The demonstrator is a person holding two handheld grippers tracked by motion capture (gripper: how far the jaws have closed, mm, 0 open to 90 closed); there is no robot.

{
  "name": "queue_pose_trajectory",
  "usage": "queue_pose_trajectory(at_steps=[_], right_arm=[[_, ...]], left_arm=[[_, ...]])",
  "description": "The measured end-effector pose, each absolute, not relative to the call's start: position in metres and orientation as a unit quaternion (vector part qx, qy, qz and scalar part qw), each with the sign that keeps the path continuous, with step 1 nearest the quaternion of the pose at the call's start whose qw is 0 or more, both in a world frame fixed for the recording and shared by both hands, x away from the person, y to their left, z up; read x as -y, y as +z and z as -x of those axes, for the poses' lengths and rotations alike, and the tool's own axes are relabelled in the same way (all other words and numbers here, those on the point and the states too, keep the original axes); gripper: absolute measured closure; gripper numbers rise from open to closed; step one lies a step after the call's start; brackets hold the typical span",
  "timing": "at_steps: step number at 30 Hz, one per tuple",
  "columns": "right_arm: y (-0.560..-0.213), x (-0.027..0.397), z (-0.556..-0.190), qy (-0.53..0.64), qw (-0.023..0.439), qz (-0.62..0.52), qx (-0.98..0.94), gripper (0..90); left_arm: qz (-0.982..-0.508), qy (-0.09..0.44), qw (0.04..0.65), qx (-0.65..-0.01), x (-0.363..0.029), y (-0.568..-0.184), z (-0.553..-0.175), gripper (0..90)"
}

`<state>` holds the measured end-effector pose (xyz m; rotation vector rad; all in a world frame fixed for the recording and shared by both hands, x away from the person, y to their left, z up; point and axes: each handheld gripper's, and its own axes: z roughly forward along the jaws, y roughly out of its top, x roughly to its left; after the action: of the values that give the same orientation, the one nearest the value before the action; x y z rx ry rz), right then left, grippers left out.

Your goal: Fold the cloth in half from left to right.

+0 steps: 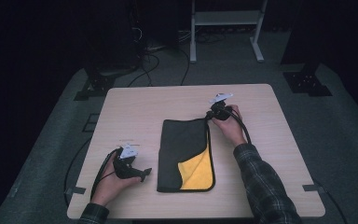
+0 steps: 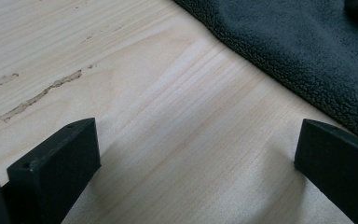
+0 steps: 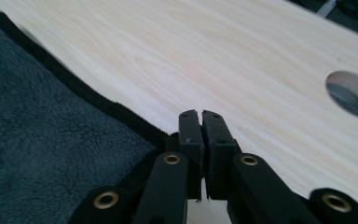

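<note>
The right gripper (image 1: 213, 113), closed on the cloth (image 1: 182, 145) corner, should pull low; the left gripper (image 1: 142, 175) waits open.

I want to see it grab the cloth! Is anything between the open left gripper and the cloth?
Nothing visible. The left gripper sits with jaws wide over bare table, and the dark cloth lies just past them, with plain wood between.

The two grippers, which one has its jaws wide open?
The left gripper, resting on the table beside the cloth. Its jaws stand far apart with bare wood between them. The right gripper, at the cloth's far corner, has its jaws pressed together.
</note>
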<state>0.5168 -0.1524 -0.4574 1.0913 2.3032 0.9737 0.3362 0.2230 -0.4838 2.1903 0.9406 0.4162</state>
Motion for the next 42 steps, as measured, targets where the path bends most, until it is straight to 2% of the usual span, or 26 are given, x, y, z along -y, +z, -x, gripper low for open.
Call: queue_pose_trajectory(at_steps=[3, 5, 7, 13, 18, 31, 42], right_arm=[[-0.462, 0.152, -0.518, 0.341, 0.208, -0.394, -0.828, 79.8], [-0.461, 0.157, -0.517, 0.357, 0.204, -0.405, -0.817, 72.5], [-0.457, 0.164, -0.517, 0.373, 0.198, -0.415, -0.806, 69.7], [-0.444, 0.182, -0.508, 0.388, 0.209, -0.42, -0.794, 68.7], [-0.439, 0.187, -0.493, 0.405, 0.197, -0.409, -0.793, 67.5], [-0.429, 0.173, -0.448, 0.439, 0.157, -0.365, -0.806, 59.0], [-0.434, 0.157, -0.411, 0.454, 0.131, -0.328, -0.818, 52.8]], left_arm=[[-0.847, 0.161, 0.353, -0.363, -0.223, -0.484, -0.336, 0.0], [-0.847, 0.16, 0.352, -0.363, -0.223, -0.484, -0.336, 0.0], [-0.847, 0.16, 0.352, -0.363, -0.223, -0.484, -0.336, 0.0], [-0.847, 0.161, 0.352, -0.363, -0.223, -0.484, -0.336, 0.0], [-0.847, 0.16, 0.352, -0.363, -0.223, -0.484, -0.336, 0.0], [-0.847, 0.161, 0.353, -0.363, -0.223, -0.484, -0.336, 0.0], [-0.848, 0.16, 0.351, -0.363, -0.223, -0.483, -0.336, 0.0]])
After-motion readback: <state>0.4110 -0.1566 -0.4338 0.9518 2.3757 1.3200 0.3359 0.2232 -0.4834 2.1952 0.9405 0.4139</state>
